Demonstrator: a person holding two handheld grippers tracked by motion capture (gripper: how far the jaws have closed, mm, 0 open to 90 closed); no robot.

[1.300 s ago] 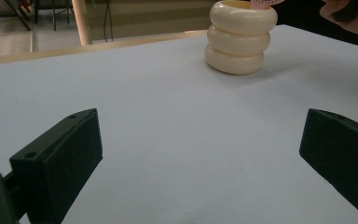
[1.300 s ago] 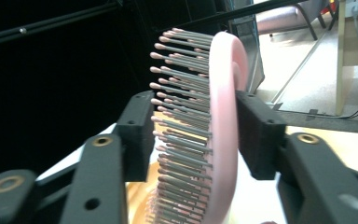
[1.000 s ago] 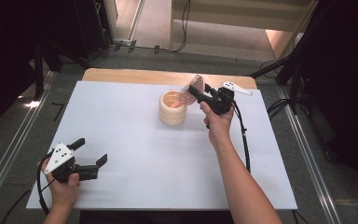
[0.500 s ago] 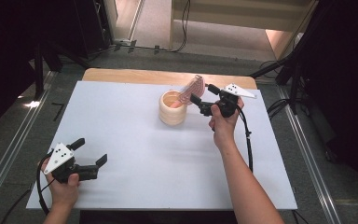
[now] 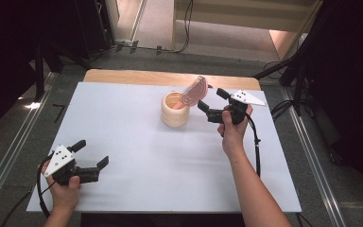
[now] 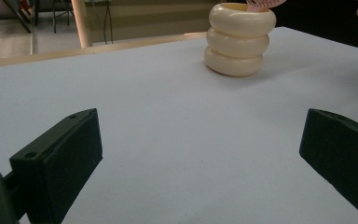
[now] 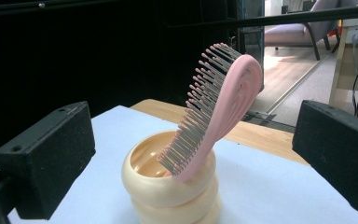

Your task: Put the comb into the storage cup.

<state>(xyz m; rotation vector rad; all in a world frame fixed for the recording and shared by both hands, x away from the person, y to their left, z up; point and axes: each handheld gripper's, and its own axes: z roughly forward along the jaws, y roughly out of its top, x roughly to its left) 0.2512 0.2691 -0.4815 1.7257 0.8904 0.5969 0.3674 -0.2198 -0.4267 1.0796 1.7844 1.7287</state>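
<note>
A cream ringed holder (image 5: pixel 175 113) stands at the far middle of the white board. A pink hairbrush (image 5: pixel 194 91) leans in it, bristle head up and tilted right. My right gripper (image 5: pixel 211 98) hovers just right of the brush with its jaws wide apart. They have just been opening and nothing is pressed between them. In the right gripper view the brush (image 7: pixel 221 107) and holder (image 7: pixel 168 189) stand free ahead of the gripper (image 7: pixel 196 144). My left gripper (image 5: pixel 93 152) rests open at the near left, far from the holder (image 6: pixel 240 39).
The white board (image 5: pixel 137 156) covers a wooden table whose bare strip (image 5: pixel 137 77) shows at the far edge. A black cable (image 5: pixel 256 146) trails from the right gripper along the forearm. Metal floor rails run along both sides.
The right gripper has let go of the brush's top and drawn back to the right with its jaws spread. The brush stays leaning in the holder. The left gripper has not moved.
</note>
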